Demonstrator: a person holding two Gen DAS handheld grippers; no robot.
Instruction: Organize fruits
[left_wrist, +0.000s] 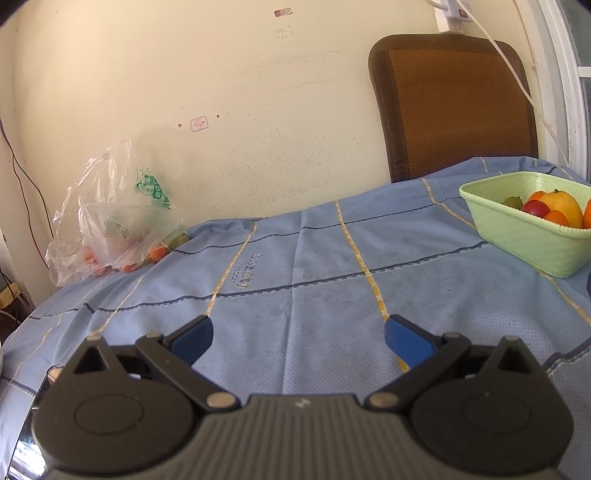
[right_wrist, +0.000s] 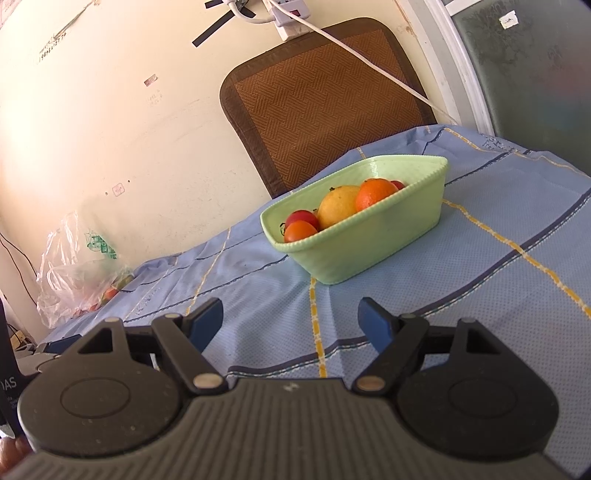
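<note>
Right wrist view, green basket (right_wrist: 369, 251) of fruits (right_wrist: 340, 206) beyond wide-open empty jaws, left jaws likewise open.

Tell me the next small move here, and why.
Probably send the left gripper toward the plastic bag by the wall. Both grippers are open and empty, fruit shows inside the bag, and the green basket already holds several pieces.

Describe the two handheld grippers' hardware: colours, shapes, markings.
Both look identical. The left gripper and right gripper each have a grey ribbed centre body with a small white mark, two round black housings with triangular cut-outs, black linkage arms on silver rivets, and blue finger pads. No cables or sleeves show.
</note>
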